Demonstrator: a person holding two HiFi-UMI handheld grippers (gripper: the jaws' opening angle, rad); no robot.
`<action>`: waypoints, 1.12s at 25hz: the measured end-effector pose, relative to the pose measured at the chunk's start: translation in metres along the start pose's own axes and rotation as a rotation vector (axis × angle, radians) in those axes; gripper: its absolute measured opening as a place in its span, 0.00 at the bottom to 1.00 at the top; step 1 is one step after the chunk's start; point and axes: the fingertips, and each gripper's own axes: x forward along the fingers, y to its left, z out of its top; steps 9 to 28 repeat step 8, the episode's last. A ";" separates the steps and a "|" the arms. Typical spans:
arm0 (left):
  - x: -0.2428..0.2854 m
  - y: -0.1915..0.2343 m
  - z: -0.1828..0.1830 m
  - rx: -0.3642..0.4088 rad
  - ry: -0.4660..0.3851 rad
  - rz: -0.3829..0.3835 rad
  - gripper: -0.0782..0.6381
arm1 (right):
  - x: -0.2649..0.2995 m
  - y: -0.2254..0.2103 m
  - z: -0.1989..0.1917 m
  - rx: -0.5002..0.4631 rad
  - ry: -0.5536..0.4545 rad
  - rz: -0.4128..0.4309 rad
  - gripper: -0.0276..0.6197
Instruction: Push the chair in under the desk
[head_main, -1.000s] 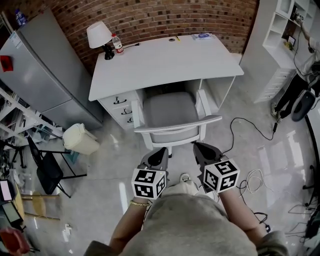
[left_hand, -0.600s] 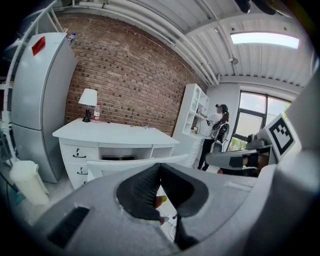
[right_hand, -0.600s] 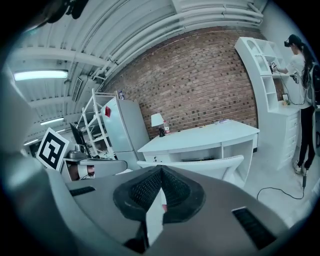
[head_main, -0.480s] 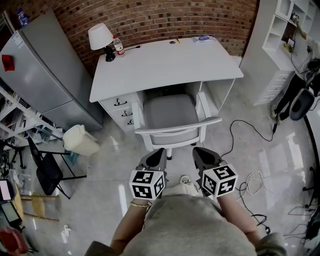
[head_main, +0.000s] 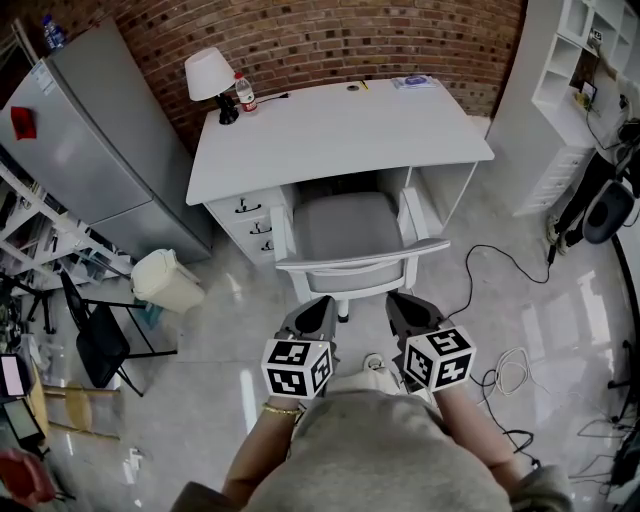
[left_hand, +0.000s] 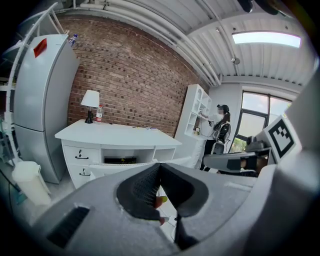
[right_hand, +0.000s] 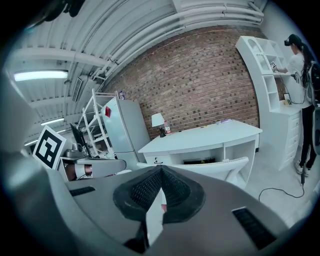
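Note:
A white chair (head_main: 345, 232) with a grey seat stands partly in the knee gap of the white desk (head_main: 335, 125), its curved backrest (head_main: 362, 259) toward me. My left gripper (head_main: 324, 302) and right gripper (head_main: 394, 298) hang side by side just short of the backrest, apart from it, both shut with nothing between the jaws. In the left gripper view the desk (left_hand: 115, 136) and the backrest (left_hand: 125, 167) show beyond the closed jaws (left_hand: 158, 166). The right gripper view shows the desk (right_hand: 205, 137) and backrest (right_hand: 215, 165) past its closed jaws (right_hand: 161, 170).
A lamp (head_main: 212, 76) and a bottle (head_main: 243, 96) stand on the desk's far left corner. A grey fridge (head_main: 90, 140) stands left, a cream bin (head_main: 168, 280) near it, and a black folding chair (head_main: 100, 335). White shelves (head_main: 565, 90) and floor cables (head_main: 500, 270) lie right.
The view has shifted a little: desk and chair sit slightly right and lower in the frame. Both grippers have stayed shut, a bit short of the backrest.

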 end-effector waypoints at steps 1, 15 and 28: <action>0.000 0.001 0.000 0.001 0.001 0.000 0.12 | 0.001 0.000 0.000 0.002 0.001 0.000 0.05; 0.003 0.008 -0.002 -0.018 0.004 0.005 0.12 | 0.007 0.003 -0.005 -0.010 0.008 0.003 0.05; 0.003 0.008 -0.002 -0.018 0.004 0.005 0.12 | 0.007 0.003 -0.005 -0.010 0.008 0.003 0.05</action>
